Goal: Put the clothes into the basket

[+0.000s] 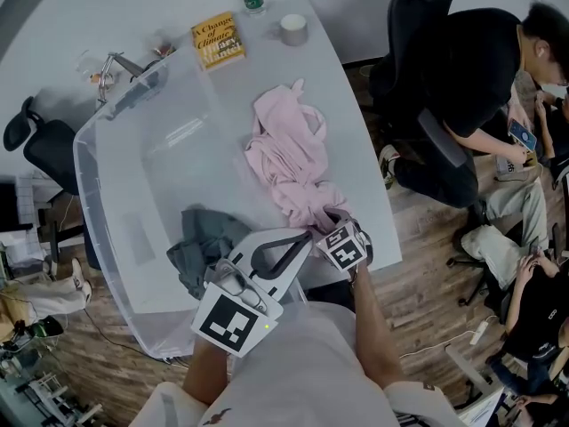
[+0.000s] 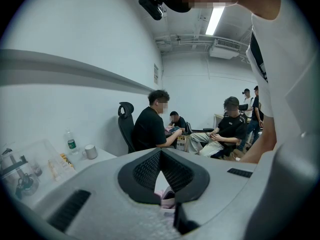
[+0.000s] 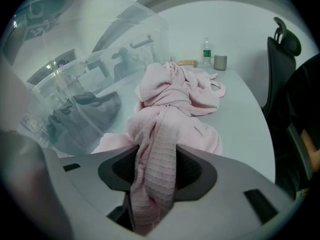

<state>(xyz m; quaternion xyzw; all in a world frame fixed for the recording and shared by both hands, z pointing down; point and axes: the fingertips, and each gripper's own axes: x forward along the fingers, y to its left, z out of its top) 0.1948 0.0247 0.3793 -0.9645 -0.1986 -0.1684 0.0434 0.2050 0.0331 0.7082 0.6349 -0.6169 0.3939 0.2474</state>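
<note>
Half-closed right tool (image 3: 155,176), clamped on pink garment (image 3: 172,96)

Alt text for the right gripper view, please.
The right gripper has its fingers closed on a fold of the pink garment, which lies heaped on the white table. Left of it stands a clear plastic basket with a grey garment inside; a bottle and a mug stand at the table's far end.

place: office-like workroom | cues: office chairs (image 1: 44,149), white table (image 1: 302,65), wood floor (image 1: 436,301), seated people (image 2: 232,129), ceiling strip light (image 2: 216,19)
</note>
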